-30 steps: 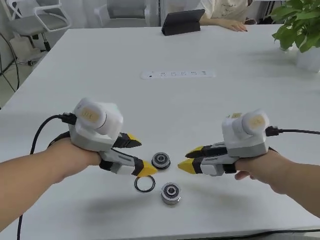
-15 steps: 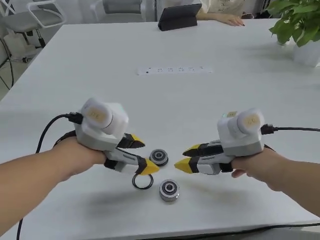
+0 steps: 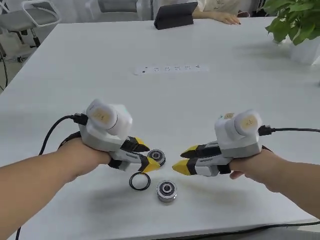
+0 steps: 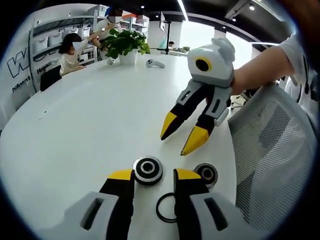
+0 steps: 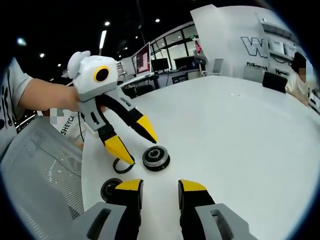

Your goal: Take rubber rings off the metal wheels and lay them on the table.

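Well, left gripper (image 3: 149, 157) and right gripper (image 3: 180, 159) gape empty; wall lettering (image 4: 19, 62) starts "W"

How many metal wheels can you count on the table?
2. One metal wheel sits between the tips of the open left tongs. The second wheel lies nearer the person, beside the loose rubber ring on the table. None appears hidden.
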Available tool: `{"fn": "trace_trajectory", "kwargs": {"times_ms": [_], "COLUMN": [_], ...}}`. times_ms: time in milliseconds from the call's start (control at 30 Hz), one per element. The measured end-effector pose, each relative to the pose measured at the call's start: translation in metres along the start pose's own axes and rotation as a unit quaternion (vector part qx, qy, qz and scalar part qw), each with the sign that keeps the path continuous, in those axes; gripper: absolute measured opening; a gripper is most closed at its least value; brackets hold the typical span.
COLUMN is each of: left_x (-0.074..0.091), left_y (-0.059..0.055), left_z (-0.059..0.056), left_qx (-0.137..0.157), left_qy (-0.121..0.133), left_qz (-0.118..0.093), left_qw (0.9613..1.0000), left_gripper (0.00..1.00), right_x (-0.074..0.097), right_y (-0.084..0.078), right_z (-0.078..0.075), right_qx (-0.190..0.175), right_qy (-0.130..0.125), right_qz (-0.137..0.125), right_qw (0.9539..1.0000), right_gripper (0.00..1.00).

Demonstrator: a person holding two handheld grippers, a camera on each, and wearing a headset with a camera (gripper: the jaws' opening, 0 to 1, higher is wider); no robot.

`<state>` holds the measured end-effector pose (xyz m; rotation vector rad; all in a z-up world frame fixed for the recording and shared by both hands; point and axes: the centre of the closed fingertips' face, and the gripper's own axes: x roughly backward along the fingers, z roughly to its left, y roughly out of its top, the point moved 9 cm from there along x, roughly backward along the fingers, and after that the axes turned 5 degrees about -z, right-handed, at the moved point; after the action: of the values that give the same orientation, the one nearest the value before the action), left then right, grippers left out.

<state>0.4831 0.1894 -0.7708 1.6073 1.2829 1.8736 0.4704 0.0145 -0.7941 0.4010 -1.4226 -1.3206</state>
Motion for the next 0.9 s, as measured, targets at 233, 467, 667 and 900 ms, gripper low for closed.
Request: {"fn": "trace_trajectory", "kwargs": {"times_ms": [233, 467, 667, 900], "left_x": [-0.005, -0.009, -0.012, -0.012], "left_y": [0.0, 0.001, 0.001, -0.001], "left_z": [0.002, 0.004, 0.007, 0.009], "left_qx": [0.002, -0.002, -0.022, -0.024], "left_qy": [0.004, 0.008, 0.02, 0.025], "left_qz": [0.002, 0.001, 0.005, 0.001], "left_qw": [1.0, 1.0, 0.9996, 0.9994], "left_gripper": [0.2, 0.12, 0.09, 0.08], "right_x": [-0.001, -0.002, -0.004, -0.011], "right_y": [-0.002, -0.003, -0.001, 0.001], "right_z": [0.0, -0.001, -0.003, -0.002], "right_qx": [-0.002, -0.002, -0.001, 0.003], "right_qy": [0.001, 0.002, 0.002, 0.006], "right_qz": [0.001, 0.001, -0.001, -0.004], "right_qw": [1.0, 1.0, 1.0, 1.0], "right_gripper": [0.26, 0.26, 0.25, 0.25]}}
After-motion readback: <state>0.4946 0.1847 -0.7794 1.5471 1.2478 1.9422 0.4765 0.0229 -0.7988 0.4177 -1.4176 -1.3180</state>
